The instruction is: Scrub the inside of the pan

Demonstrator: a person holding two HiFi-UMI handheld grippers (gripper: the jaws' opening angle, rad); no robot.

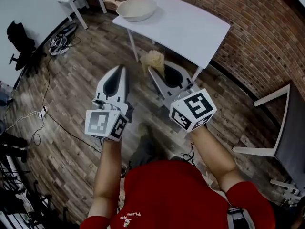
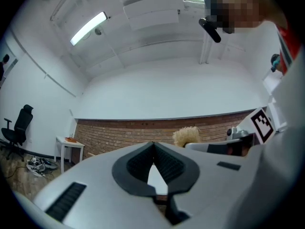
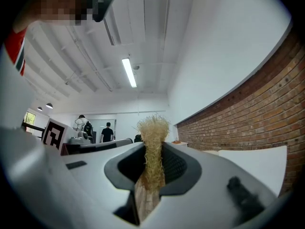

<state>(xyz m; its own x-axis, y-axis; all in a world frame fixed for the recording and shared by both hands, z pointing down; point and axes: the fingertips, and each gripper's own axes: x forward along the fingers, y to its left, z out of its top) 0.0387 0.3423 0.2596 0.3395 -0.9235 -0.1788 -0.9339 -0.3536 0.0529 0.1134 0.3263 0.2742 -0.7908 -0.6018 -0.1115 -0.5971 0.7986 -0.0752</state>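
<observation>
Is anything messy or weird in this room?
Nothing is spilled or broken. The pan sits right at the corner of the white table, with its handle poking past the edge. A tangle of cables lies on the floor. The scrubber clamped in the right gripper looks shaggy.

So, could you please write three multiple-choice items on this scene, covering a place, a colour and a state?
1. Where is the pan? A on the floor; B on the white table; C on a chair.
2. What colour is the scrubber? A blue; B straw-yellow; C black.
3. How is the left claw? A shut, empty; B shut on the scrubber; C wide open.
Answers: B, it rests on the tabletop; B, pale fibres fill the right claw; A, its tips meet around nothing.
</observation>
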